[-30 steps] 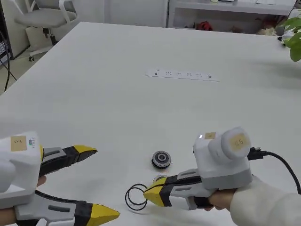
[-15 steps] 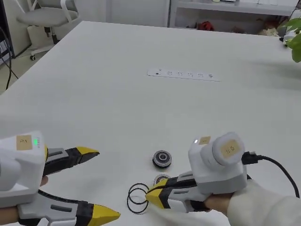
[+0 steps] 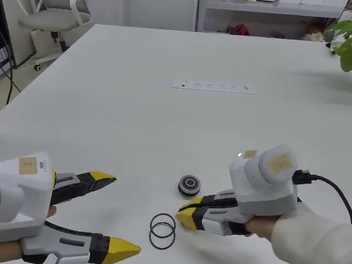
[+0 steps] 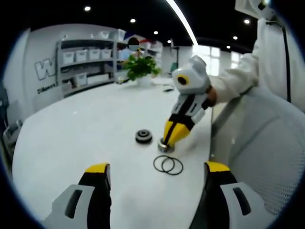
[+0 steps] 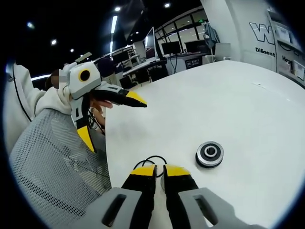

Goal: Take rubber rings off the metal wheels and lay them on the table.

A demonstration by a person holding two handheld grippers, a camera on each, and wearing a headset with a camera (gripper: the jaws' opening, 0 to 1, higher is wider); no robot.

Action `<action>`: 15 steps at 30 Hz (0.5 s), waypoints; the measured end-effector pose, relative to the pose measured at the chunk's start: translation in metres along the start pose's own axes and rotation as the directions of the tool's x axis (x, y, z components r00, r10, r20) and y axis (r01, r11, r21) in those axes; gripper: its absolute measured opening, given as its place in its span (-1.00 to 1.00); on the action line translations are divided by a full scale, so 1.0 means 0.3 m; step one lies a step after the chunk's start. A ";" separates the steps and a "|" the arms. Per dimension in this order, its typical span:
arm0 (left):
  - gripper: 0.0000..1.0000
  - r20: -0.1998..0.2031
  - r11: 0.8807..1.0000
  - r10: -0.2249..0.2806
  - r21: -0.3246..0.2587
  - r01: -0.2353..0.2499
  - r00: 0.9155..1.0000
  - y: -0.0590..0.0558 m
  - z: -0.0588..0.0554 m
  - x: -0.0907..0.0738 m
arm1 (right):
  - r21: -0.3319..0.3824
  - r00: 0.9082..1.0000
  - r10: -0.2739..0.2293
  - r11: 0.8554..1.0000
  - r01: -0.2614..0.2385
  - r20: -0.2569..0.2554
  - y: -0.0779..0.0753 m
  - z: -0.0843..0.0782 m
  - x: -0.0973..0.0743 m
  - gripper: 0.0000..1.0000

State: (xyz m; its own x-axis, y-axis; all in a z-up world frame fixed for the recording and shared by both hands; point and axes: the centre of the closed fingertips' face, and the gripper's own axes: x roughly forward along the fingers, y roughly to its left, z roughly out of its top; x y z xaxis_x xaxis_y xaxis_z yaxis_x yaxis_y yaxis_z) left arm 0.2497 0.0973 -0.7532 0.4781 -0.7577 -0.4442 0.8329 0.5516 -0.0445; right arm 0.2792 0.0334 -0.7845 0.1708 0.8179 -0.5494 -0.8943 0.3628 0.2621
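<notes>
Two black rubber rings lie overlapping on the white table. A metal wheel with a dark rim lies flat just beyond them. My right gripper is low over the table to the right of the rings, its jaws nearly together on a small bare metal wheel at its tips. My left gripper stands wide open at the near left, holding nothing, with the rings ahead of it. A loop of the rings shows just past the right jaws.
A white power strip lies farther back on the table. An office chair stands beyond the far left corner and a green plant at the far right. A mesh chair is at the near table edge.
My right gripper has drawn back to the right, away from the rings, so both rings now lie free. The left gripper has stayed where it was.
</notes>
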 end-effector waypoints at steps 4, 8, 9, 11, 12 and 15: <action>0.62 -0.002 1.000 -0.002 -0.001 0.002 1.000 -0.002 -0.001 0.000 | -0.001 1.000 -0.019 1.000 0.019 0.013 -0.023 0.009 -0.015 -0.92; 0.62 -0.001 1.000 -0.001 0.002 0.001 1.000 -0.002 0.001 0.000 | 0.011 0.999 -0.036 0.999 0.036 0.036 -0.047 0.025 -0.033 -0.92; 0.62 -0.001 1.000 -0.001 0.002 0.001 1.000 -0.002 0.001 0.000 | 0.011 0.998 -0.038 0.999 0.038 0.041 -0.050 0.028 -0.036 -0.92; 0.62 -0.001 1.000 -0.002 0.002 0.002 1.000 -0.003 0.002 0.000 | 0.015 0.998 -0.043 0.999 0.043 0.050 -0.058 0.036 -0.043 -0.92; 0.62 -0.003 1.000 -0.006 0.004 0.006 1.000 -0.006 0.003 0.001 | 0.013 0.997 -0.045 0.999 0.044 0.056 -0.063 0.040 -0.048 -0.91; 0.61 -0.022 0.999 -0.015 0.030 0.016 1.000 -0.016 0.001 0.007 | 0.012 0.996 -0.049 0.999 0.048 0.076 -0.071 0.055 -0.061 -0.90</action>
State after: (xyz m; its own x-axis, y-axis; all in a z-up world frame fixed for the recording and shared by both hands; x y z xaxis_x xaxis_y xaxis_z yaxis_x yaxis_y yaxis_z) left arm 0.2468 0.0930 -0.7536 0.4593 -0.7582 -0.4627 0.8484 0.5288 -0.0243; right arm 0.3020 0.0181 -0.7670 0.2453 0.8309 -0.4994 -0.8798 0.4071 0.2452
